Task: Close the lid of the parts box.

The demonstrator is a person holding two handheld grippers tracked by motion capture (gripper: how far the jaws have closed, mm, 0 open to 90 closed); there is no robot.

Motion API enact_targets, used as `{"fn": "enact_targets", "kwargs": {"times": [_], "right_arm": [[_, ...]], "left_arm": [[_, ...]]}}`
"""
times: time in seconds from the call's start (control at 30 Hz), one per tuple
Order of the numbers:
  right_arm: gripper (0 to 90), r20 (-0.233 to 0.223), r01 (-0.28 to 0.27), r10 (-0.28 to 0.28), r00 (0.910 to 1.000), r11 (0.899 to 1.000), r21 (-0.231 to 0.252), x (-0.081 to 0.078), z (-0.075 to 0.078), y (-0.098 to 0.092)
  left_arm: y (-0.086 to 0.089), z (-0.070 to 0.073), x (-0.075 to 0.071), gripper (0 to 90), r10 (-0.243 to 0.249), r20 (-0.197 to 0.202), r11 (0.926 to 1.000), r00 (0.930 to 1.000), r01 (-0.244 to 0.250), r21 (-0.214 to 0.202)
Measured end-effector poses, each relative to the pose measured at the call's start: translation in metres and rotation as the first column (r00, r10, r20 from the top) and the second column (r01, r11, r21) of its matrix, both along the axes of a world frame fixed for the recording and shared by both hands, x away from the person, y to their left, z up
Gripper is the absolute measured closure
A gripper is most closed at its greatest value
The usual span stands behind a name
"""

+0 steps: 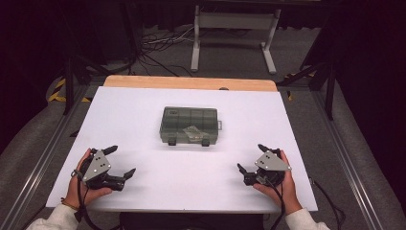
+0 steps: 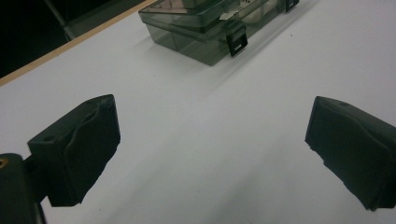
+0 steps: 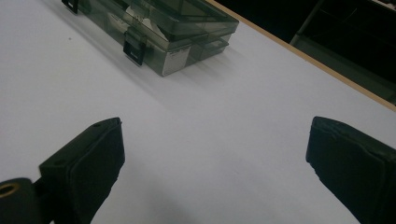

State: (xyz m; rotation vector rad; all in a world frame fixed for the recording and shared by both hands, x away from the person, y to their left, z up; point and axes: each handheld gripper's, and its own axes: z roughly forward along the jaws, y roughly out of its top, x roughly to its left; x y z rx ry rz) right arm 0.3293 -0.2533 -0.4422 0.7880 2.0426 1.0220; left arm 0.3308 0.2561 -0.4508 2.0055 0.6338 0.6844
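Observation:
A smoky see-through plastic organiser box (image 1: 189,125) lies shut in the middle of the white table (image 1: 143,115), with two black latches on its near side. My left gripper (image 1: 122,161) rests near the front left of the table, wide open, nothing between its jaws. My right gripper (image 1: 250,157) rests at the front right, also wide open and empty. In the left gripper view the box (image 2: 205,28) lies ahead at the top, one latch (image 2: 236,39) facing me. In the right gripper view the box (image 3: 163,32) lies ahead at the upper left.
A wooden strip (image 1: 191,82) runs along the table's far edge. Beyond it stands a white metal frame (image 1: 234,38) among cables on a dark floor. Metal rails (image 1: 38,163) run along both sides of the table.

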Motion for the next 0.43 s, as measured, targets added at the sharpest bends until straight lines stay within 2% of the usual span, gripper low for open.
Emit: {"fn": "enact_targets", "kwargs": {"times": [0.2,0.33,0.43], "right_arm": [[5.6,0.004,0.011,-0.011,0.9999,1.000,0.004,0.0006,0.0003,-0.0021],[6.1,-0.012,0.023,-0.022,0.9997,0.999,0.048,0.0043,0.0012,-0.0065],[6.1,-0.013,0.032,-0.031,0.9994,0.999,0.043,0.0049,0.0011,-0.0079]], "left_arm": [[-0.0011,0.0007,0.0009,3.7,-0.001,0.000,1.0000,1.0000,0.001,0.000],[0.0007,0.0021,0.0000,3.7,0.006,0.001,0.9999,1.0000,-0.006,-0.011],[0.0009,0.0024,0.0003,3.7,0.009,0.004,0.9999,1.0000,-0.009,-0.009]]}}
